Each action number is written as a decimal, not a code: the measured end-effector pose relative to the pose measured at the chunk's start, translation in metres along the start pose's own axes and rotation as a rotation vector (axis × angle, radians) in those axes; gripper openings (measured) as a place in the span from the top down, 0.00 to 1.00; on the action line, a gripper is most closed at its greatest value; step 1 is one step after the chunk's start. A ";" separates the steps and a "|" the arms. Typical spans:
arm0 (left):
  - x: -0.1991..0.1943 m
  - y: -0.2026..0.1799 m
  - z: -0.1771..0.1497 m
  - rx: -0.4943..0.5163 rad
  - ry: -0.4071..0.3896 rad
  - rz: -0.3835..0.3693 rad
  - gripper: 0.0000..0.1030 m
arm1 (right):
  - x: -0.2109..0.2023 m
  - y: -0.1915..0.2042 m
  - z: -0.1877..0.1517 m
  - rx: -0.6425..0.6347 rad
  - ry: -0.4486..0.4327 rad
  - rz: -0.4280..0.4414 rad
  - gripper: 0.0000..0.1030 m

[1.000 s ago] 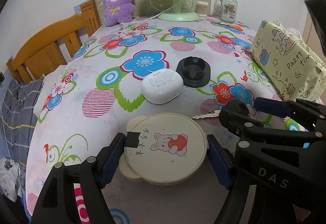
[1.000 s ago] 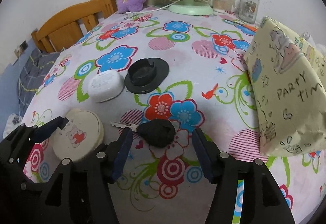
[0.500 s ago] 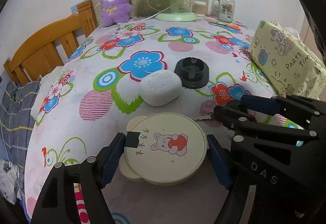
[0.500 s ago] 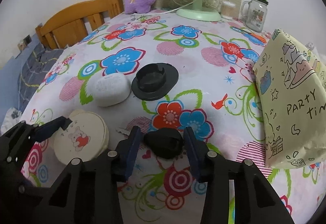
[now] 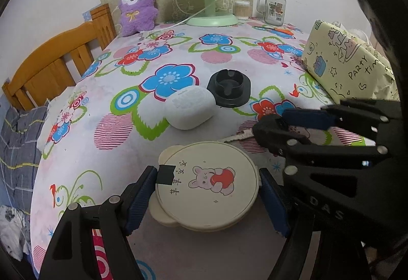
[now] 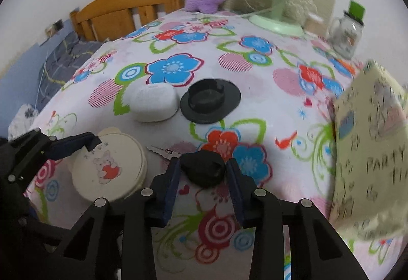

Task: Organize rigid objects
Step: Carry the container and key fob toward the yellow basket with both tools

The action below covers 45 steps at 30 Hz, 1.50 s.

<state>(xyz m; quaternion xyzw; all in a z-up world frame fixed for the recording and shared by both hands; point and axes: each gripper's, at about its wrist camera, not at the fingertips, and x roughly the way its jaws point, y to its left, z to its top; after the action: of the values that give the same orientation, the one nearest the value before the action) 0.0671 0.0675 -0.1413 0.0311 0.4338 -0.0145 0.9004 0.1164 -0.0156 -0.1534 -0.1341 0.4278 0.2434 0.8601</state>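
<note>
While the right gripper [image 6: 202,170] clamps the black key [image 6: 204,170], its blade [image 5: 236,137] shows clearest leftward.

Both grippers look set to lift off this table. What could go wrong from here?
1. The right gripper is shut on the black key fob; its key blade sticks out toward the round cream box and may snag it.
2. The left gripper grips that box only at its rim; it may slip or tilt.
3. The grippers sit close together and could collide.
</note>
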 end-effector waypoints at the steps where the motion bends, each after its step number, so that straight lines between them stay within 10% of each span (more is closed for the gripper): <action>1: 0.000 0.000 0.000 0.003 0.001 0.001 0.22 | 0.001 0.000 0.001 -0.017 -0.003 -0.001 0.60; 9: 0.003 0.002 0.004 -0.009 0.017 -0.005 0.22 | 0.009 -0.010 0.007 -0.079 -0.024 -0.003 0.41; 14: 0.005 0.002 0.007 -0.010 0.021 0.002 0.22 | 0.011 -0.008 0.010 -0.105 -0.018 0.052 0.63; 45: -0.045 -0.042 0.021 0.081 -0.074 -0.013 0.22 | -0.067 -0.033 -0.017 0.140 -0.050 -0.121 0.63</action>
<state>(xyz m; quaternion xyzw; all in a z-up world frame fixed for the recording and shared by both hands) 0.0530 0.0243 -0.0944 0.0641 0.3994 -0.0389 0.9137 0.0878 -0.0715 -0.1092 -0.0930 0.4135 0.1637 0.8908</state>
